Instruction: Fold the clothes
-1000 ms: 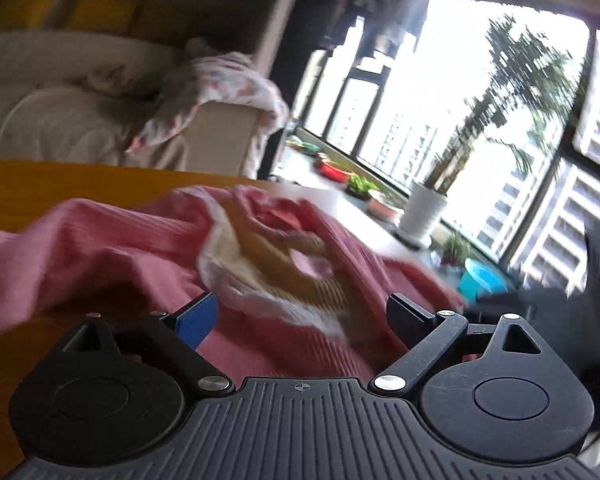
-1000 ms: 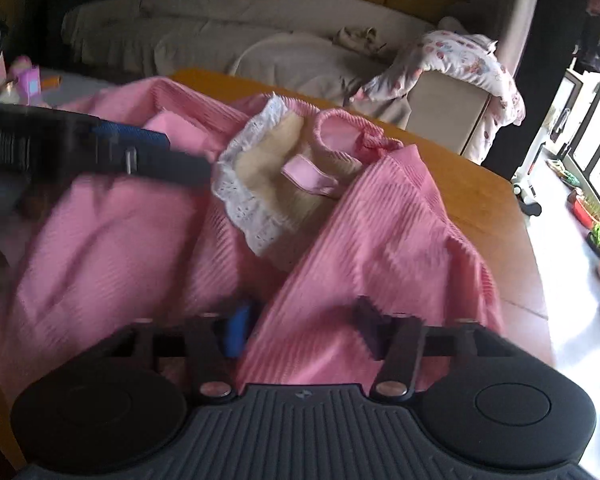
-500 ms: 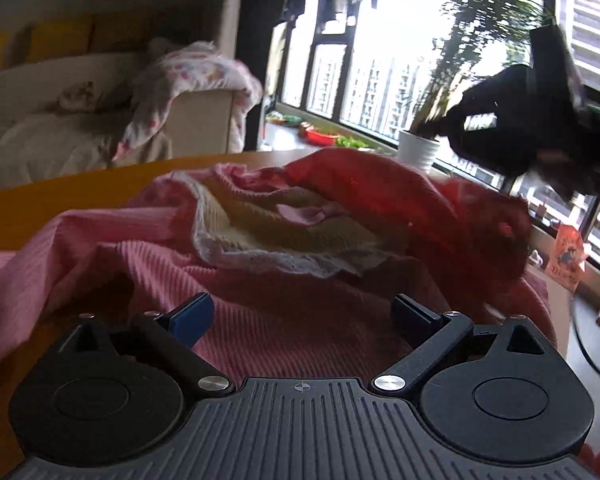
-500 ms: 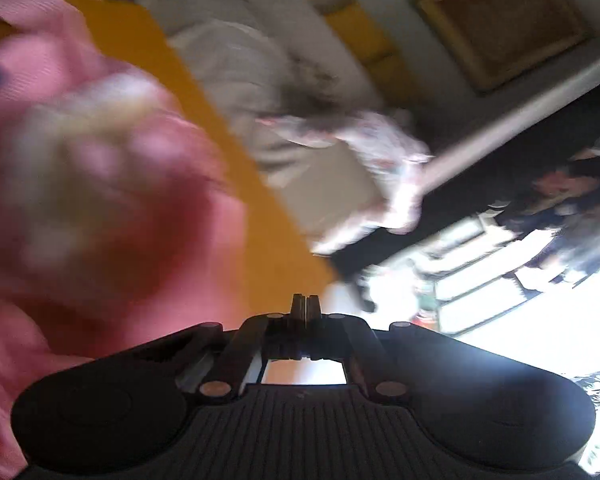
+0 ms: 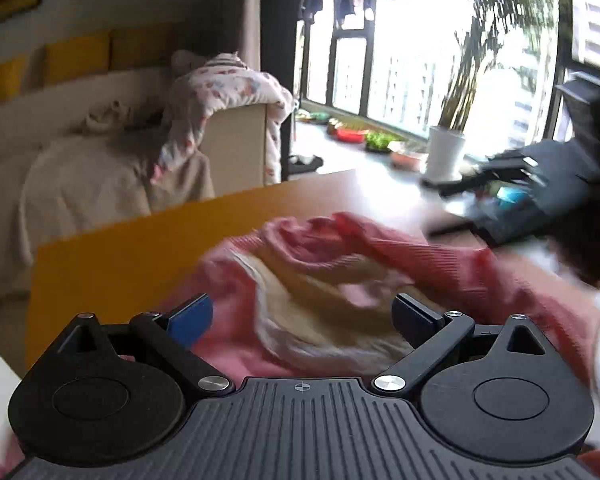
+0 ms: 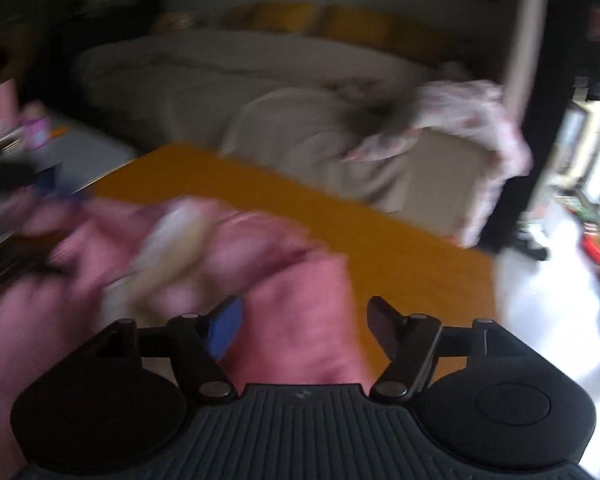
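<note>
Garment: crumpled pink ribbed knit top with cream lace-edged lining (image 5: 332, 280) lies bunched on the orange-yellow wooden surface (image 5: 132, 248), lining turned up. My left claw (image 5: 302, 316) hovers over its near part, jaws wide apart, pads not pressing the fabric. My right claw (image 6: 306, 320) has jaws opening; a pink fold sits between them, free of the dark pad, contact with the blue pad unclear in the blur. Behind the surface I see a beige covered sofa (image 5: 100, 168) with floral cloth (image 5: 228, 96) draped over its arm.
</note>
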`<state>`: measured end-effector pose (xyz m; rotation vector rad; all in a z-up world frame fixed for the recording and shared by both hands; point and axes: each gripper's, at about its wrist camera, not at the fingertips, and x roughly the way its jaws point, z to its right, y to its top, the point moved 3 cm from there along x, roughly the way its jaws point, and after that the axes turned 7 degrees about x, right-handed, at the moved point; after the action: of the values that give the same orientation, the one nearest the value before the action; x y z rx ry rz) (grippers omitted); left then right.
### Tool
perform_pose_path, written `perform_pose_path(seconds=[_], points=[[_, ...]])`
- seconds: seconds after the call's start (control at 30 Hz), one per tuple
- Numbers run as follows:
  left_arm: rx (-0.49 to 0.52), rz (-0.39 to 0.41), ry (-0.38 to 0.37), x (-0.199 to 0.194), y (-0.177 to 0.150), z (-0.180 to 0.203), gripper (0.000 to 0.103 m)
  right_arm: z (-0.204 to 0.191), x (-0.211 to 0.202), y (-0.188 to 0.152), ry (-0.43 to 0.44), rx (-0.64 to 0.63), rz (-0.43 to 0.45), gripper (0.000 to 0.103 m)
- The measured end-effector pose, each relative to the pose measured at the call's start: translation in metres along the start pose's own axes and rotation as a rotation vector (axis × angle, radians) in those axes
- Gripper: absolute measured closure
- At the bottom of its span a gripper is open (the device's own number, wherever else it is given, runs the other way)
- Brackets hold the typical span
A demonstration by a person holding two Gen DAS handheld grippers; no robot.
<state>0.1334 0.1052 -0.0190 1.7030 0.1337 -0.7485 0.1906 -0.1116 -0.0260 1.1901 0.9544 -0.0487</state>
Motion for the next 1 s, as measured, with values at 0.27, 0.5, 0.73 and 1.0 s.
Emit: perform_pose_path(seconds=[0.27,0.5,0.73,1.0], points=[[-0.002,-0.036,0.066,-0.002,0.020,-0.039,0.003,0.003,0.010,-0.040,-0.085,-0.097,-0.135,0.096],[-0.038,-0.056,0.044,0.012,0.017,-0.051,0.001,0.089,-0.016,0.028,-0.477,-0.116,0.131,0.097],[0.039,-0.148,0.099,0.049,-0.002,-0.050,0.001,0.153,0.051,0.003,-0.510,0.145,-0.060,0.095],[0.047,-0.174,0.070,0.065,-0.012,-0.065,0.012,0.093,0.040,0.051,-0.071,0.255,0.119,0.063]])
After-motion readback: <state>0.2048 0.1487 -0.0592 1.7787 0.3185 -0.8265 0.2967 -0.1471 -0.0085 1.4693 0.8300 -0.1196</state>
